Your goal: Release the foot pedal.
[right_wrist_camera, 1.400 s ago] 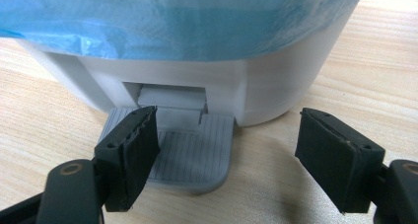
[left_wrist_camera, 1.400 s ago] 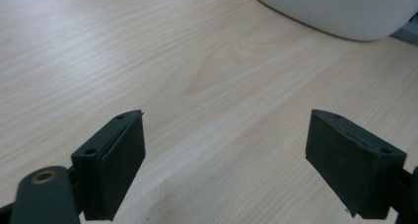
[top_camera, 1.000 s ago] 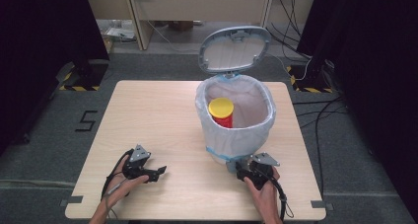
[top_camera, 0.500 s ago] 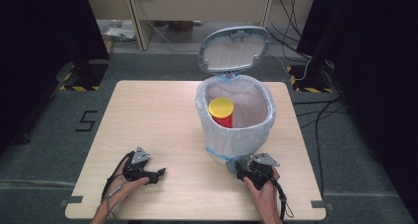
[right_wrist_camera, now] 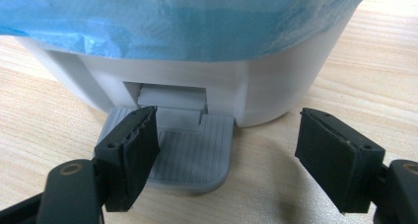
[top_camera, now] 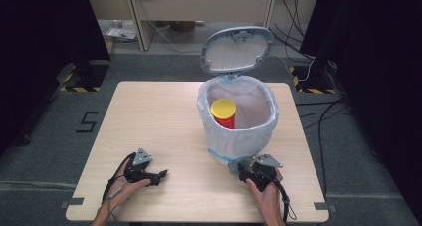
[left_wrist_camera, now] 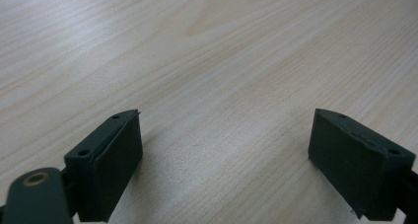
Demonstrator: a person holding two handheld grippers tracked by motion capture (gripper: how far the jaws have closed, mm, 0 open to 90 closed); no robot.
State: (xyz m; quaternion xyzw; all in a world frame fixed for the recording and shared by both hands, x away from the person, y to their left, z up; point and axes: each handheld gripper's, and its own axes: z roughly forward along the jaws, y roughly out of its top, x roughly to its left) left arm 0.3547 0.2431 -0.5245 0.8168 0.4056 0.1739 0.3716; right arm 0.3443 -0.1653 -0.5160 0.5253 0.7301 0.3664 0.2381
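change: none, lid (top_camera: 237, 49) up as before, can (top_camera: 223, 112) inside bin (top_camera: 239, 136) | right gripper (right_wrist_camera: 226, 160) agape, empty, over pedal (right_wrist_camera: 192, 155) lower centre | left gripper (left_wrist_camera: 224, 160) agape, empty | deposit seemingly done

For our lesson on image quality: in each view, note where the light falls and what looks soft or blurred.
High view: table evenly lit, surroundings dark, bin slightly soft. Left gripper view: soft shadow beside each jaw, far wood grain blurring. Right gripper view: pedal sharp, blue liner at the top blurred, shadow under the bin.
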